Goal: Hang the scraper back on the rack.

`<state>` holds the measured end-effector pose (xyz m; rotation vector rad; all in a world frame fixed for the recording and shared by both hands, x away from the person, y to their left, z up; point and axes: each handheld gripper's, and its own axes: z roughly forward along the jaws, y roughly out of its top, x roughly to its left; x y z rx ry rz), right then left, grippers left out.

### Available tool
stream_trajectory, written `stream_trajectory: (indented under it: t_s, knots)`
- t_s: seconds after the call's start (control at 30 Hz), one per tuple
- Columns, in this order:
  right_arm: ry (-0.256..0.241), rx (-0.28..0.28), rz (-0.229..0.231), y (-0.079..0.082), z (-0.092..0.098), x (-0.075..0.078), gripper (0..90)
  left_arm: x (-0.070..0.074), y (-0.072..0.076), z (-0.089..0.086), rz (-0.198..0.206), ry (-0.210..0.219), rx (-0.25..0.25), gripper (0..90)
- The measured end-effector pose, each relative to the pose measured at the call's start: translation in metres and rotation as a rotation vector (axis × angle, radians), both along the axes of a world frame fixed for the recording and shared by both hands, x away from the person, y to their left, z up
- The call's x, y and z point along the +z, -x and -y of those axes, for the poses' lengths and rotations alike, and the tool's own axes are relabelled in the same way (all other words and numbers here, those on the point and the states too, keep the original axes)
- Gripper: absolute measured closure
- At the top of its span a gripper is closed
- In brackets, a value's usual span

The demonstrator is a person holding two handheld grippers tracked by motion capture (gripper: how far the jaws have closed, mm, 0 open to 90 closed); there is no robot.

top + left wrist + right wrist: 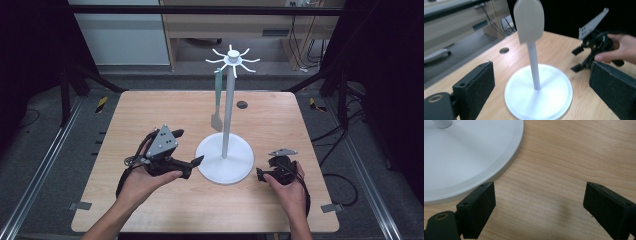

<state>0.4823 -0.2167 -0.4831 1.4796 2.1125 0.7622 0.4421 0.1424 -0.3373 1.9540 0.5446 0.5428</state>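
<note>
A white stand has a round base (235, 170) near the table's middle, a thin pole (228, 110) and a crown of hooks (232, 60). A grey spatula (217, 102) hangs from a left hook, blade down. My left gripper (189, 146) is open just left of the base, aimed at it. In the left gripper view its jaws (541, 85) frame the pole (534, 65) and base (556, 100), with the spatula blade (529, 20) above. My right gripper (264, 168) is open right of the base. In the right gripper view it (539, 205) hovers over bare wood beside the base rim (506, 162).
A small round hole (242, 104) sits in the wooden table (150, 110) behind the stand. Black frame posts flank the table, and metal rails run along both sides. Cabinets and cables lie on the floor beyond the far edge.
</note>
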Motion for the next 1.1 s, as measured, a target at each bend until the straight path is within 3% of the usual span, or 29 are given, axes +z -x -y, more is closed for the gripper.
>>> stream_trajectory:
  t_s: [0.17, 0.4, 0.93, 1.1]
  knots:
    - [0.001, -0.001, 0.0, 0.0, 0.0, 0.0, 10.9, -0.026, -0.001, -0.004, -0.016, -0.066, 0.008, 5.8]
    - [0.001, -0.006, -0.001, 0.0, 0.0, 0.0, 10.6, -0.054, -0.002, -0.015, -0.078, -0.082, 0.018, 6.6]
    - [-0.008, -0.01, 0.012, 0.001, 0.001, 0.001, 8.9, -0.095, -0.016, -0.059, -0.143, -0.109, 0.134, 6.3]
    - [-0.009, -0.008, 0.015, 0.001, 0.001, 0.001, 8.7, -0.102, -0.021, -0.075, -0.186, -0.072, 0.166, 6.0]
